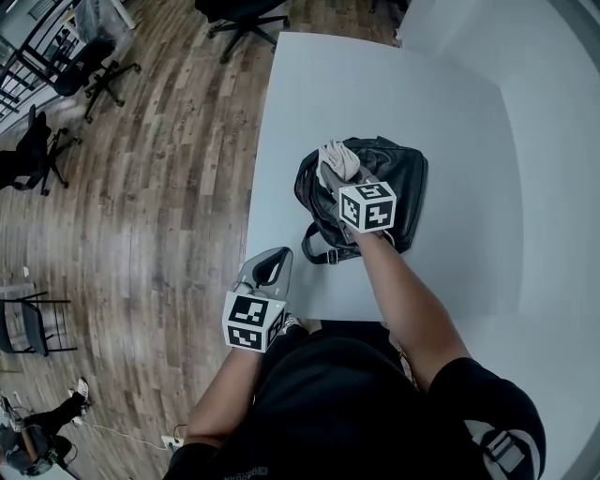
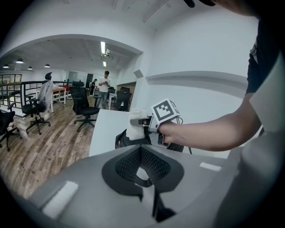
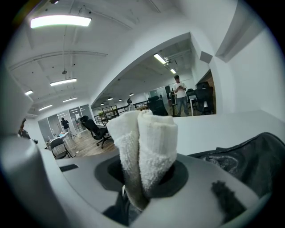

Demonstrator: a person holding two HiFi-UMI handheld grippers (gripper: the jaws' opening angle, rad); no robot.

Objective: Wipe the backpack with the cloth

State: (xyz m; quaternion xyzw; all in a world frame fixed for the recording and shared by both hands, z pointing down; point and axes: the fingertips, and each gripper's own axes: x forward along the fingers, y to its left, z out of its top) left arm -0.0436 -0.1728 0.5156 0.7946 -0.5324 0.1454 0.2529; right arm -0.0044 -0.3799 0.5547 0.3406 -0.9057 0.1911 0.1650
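A black backpack [image 1: 392, 178] lies flat on the white table [image 1: 450, 112], near its front-left corner. My right gripper [image 1: 339, 178] hovers over the bag's left end, shut on a rolled white cloth [image 1: 337, 157]. In the right gripper view the cloth [image 3: 144, 142] sticks up from the closed jaws, and the backpack [image 3: 251, 158] shows at lower right. My left gripper [image 1: 270, 265] hangs at the table's front-left edge, clear of the bag, shut with nothing in it. From the left gripper view, the cloth [image 2: 136, 121] and backpack [image 2: 121, 139] appear ahead.
Wood floor runs along the table's left side, with office chairs [image 1: 246, 21] [image 1: 82, 67] on it. A white wall [image 1: 562, 141] borders the table on the right. A person [image 2: 105, 90] stands far off in the room. The bag's strap [image 1: 319, 246] trails toward the front edge.
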